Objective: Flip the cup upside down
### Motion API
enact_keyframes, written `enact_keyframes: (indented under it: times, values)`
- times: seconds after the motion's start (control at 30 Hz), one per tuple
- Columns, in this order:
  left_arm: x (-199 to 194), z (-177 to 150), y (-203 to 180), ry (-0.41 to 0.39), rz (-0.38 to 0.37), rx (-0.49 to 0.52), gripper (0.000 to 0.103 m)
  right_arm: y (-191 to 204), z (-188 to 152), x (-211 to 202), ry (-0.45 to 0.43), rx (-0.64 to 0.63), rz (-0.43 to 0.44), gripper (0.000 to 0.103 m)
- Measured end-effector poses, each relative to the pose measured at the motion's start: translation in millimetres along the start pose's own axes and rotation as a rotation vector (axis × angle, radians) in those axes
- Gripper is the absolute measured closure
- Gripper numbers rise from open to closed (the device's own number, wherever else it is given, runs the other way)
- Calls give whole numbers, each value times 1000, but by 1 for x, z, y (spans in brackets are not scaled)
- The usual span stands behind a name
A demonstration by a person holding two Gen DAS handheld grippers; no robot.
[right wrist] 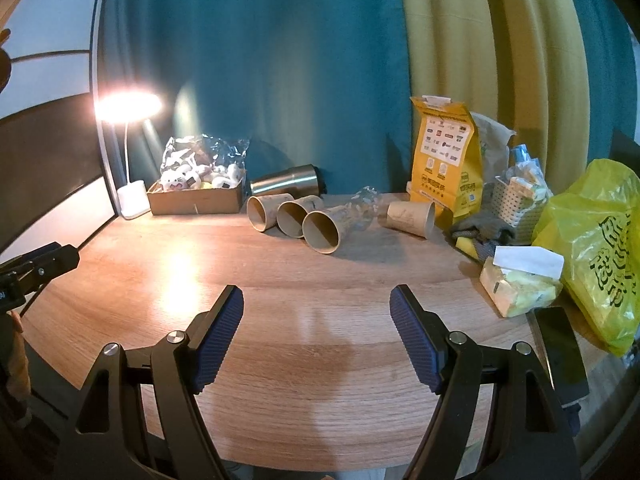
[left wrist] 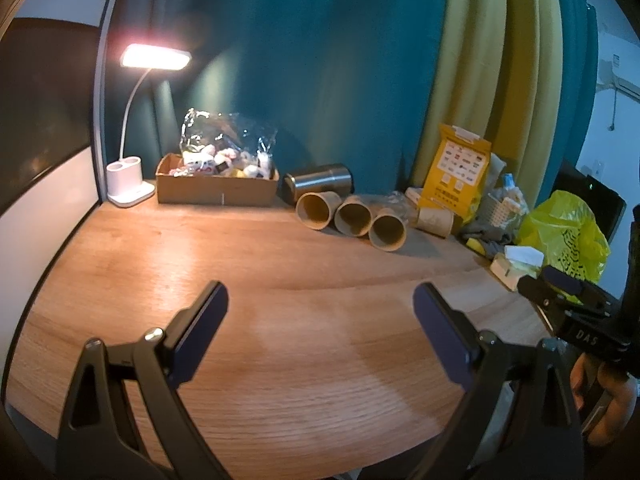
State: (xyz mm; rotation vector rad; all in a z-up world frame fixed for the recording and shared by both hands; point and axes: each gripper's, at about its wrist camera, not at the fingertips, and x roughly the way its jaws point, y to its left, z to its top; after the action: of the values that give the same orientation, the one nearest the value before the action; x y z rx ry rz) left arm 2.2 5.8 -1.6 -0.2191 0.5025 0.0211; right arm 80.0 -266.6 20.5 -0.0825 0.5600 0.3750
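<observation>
Right wrist view: largest first, places given from the cardboard box (right wrist: 196,198).
Counter (right wrist: 280,320): wooden, carries everything.
Cardboard box: far left, beside the lamp (right wrist: 130,200).
Paper cups (right wrist: 292,219): four on their sides, right of the box, one apart.
Left hand-held gripper (left wrist: 320,320): wide open, empty.
Right hand-held gripper (right wrist: 316,316): wide open, empty.
</observation>
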Motion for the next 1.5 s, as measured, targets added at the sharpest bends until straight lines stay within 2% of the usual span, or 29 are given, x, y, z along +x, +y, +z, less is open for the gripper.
enact_keyframes:
  times: [1.5]
  values:
    - [-9, 5, 9, -35, 24, -22, 8, 21, 19, -4, -11, -36, 30, 24]
